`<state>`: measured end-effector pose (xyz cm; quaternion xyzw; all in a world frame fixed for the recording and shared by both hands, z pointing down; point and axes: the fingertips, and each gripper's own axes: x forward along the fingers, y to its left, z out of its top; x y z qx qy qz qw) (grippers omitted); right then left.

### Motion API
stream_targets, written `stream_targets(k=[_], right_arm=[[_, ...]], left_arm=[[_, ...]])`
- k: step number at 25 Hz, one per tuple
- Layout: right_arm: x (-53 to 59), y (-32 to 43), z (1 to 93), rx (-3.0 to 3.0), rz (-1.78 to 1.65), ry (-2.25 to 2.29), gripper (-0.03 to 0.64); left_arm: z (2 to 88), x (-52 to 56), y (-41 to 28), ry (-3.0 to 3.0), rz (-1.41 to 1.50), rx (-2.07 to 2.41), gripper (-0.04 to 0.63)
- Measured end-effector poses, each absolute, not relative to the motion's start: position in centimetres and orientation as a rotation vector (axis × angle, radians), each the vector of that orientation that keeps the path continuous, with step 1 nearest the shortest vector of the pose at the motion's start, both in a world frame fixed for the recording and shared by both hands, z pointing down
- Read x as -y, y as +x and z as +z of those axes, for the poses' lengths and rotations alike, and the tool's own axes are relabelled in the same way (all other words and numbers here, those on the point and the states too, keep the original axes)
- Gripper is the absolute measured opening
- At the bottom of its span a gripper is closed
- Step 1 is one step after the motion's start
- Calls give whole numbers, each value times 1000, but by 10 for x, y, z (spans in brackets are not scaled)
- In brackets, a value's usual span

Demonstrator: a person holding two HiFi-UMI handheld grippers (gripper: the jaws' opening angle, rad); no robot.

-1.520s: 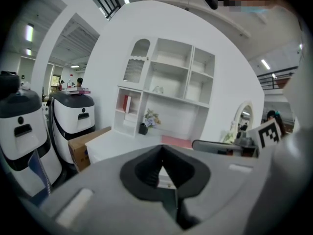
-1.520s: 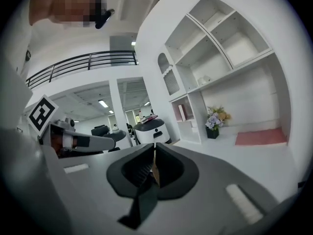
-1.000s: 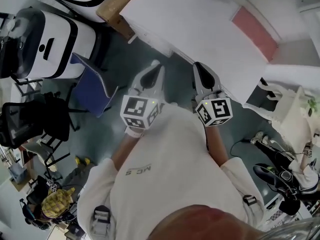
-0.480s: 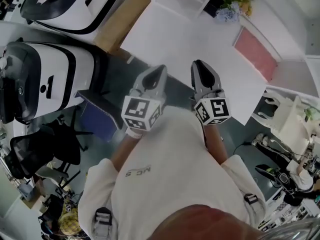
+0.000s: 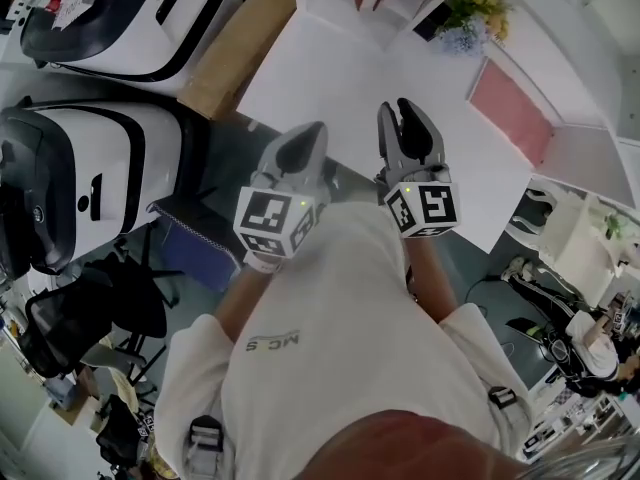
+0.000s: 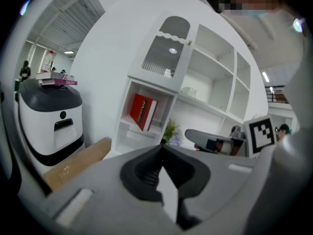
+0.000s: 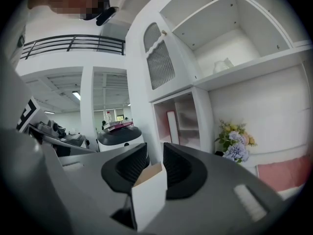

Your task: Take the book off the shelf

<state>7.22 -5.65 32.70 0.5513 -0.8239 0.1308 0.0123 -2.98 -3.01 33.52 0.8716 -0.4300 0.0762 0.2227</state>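
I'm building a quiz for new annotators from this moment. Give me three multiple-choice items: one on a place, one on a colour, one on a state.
1. Where is the red book?
A) on a chair
B) in a compartment of the white shelf
C) on the floor

2. What colour is the flat rectangle on the white table?
A) green
B) black
C) pink

3. How do the jaws of the left gripper stand?
A) together, nothing between them
B) wide apart
C) closed on the book

Answers:
1 B: the left gripper view shows it inside the shelf.
2 C: it is plainly pink in the head view.
3 A: the jaw tips meet in the left gripper view.
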Motion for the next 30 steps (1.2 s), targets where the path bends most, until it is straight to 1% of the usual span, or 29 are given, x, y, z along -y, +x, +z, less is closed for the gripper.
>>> stream_targets(k=[7,11,15,17,21,30], right_arm=[[93,73,334,2570,379,1732,120],[100,69,342,2571,409,1727,143],[126,71,338,2587,401,1727,162],[134,72,336,2597,432,1752,212],[151,74,337,2595,432,1768,246],[196,78,339,2622,353,1771,273]], left_arm=[[344,51,-23,2400,208,1175,0],[354,48,-23,2383,258,1165,0],[355,64,-15,2377,229,1167,0],[357,69,-13,2375,222,1165,0],[361,79,-13,2369,215,1176,0],[371,101,-9,2343,202,1194,0]])
